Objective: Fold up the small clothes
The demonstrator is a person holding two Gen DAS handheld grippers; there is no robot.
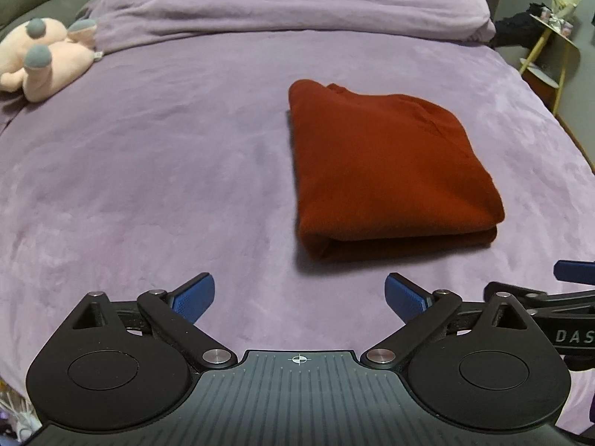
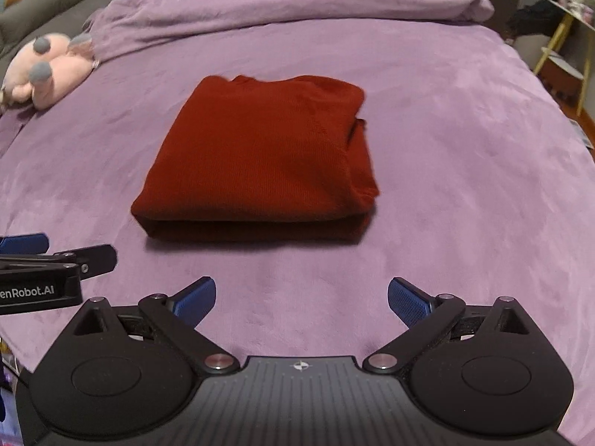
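Observation:
A dark red garment (image 1: 386, 171) lies folded into a thick rectangle on the purple bed cover (image 1: 156, 171), its folded edge toward me. In the right wrist view the same red garment (image 2: 260, 160) sits just left of centre on the bed cover (image 2: 465, 186). My left gripper (image 1: 299, 295) hovers in front of the garment and to its left, blue pads wide apart, nothing between them. My right gripper (image 2: 302, 299) hangs in front of the garment's near edge, open and empty. Each gripper shows at the edge of the other's view.
A pink plush toy (image 1: 44, 55) lies at the far left of the bed. A bunched purple duvet (image 1: 297, 3) runs along the far side. A yellow-legged side table (image 1: 554, 48) with small items stands off the bed's right edge. A grey sofa (image 2: 48, 3) is at back left.

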